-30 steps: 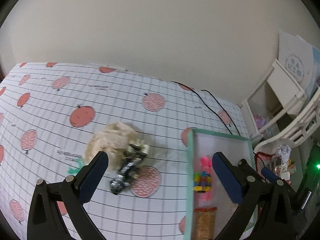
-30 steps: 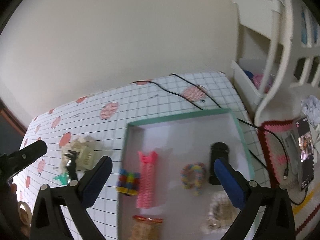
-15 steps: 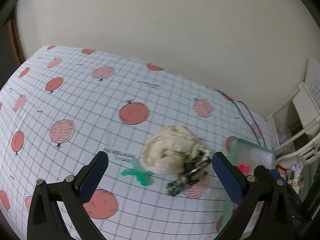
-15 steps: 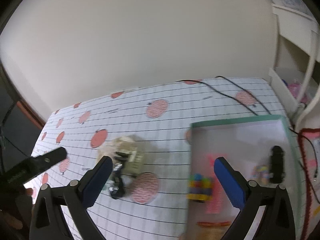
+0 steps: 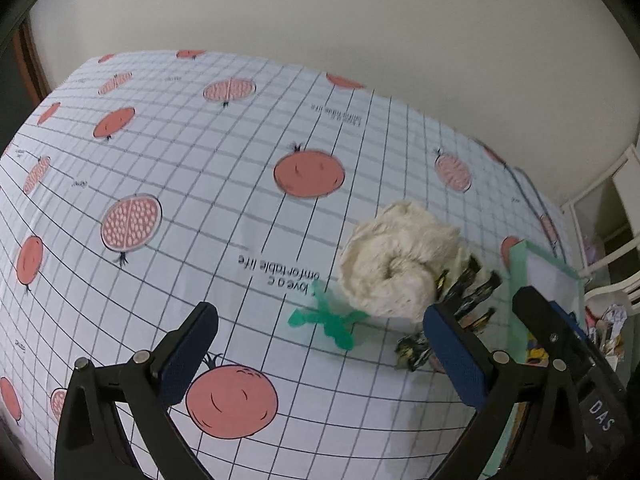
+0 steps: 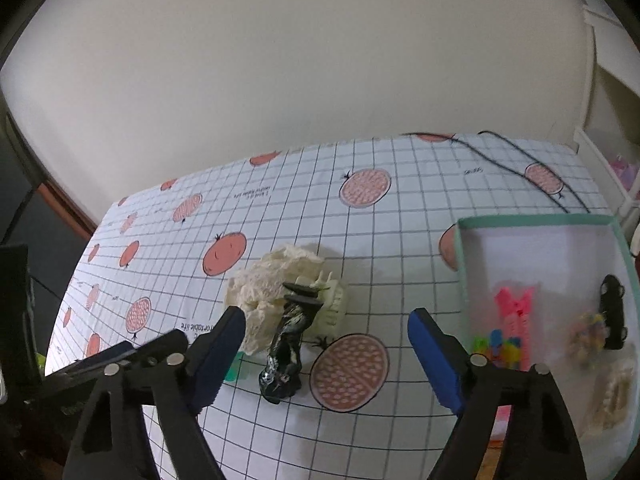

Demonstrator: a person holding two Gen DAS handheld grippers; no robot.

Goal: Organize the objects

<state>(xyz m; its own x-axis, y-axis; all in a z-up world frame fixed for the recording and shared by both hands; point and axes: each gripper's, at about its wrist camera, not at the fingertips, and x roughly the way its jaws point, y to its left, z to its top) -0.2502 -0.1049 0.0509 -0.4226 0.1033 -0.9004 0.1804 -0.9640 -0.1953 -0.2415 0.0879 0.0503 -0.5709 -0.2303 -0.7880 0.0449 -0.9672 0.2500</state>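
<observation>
A cream scrunchie (image 5: 396, 264) (image 6: 272, 280) lies on the pomegranate-print tablecloth, touching a cream claw clip (image 6: 330, 302) and a black marbled claw clip (image 5: 460, 300) (image 6: 288, 344). A small green clip (image 5: 328, 320) (image 6: 234, 370) lies just left of them. My left gripper (image 5: 320, 360) is open, low over the cloth in front of the green clip. My right gripper (image 6: 326, 356) is open, with the black clip between its fingers' line of sight. A mint-rimmed box (image 6: 464, 264) (image 5: 520, 264) at right holds a pink clip (image 6: 514, 312), a black clip (image 6: 612, 312) and several other hair things.
A black cable (image 6: 516, 160) runs across the cloth's far right. White shelving (image 6: 600, 120) stands beyond the table's right edge. The wall closes off the far side. The left gripper's body (image 6: 100, 364) sits at lower left in the right wrist view.
Both grippers swung left, away from the box and toward the pile of clips. The left one came closer to the green clip and scrunchie. Both stayed open.
</observation>
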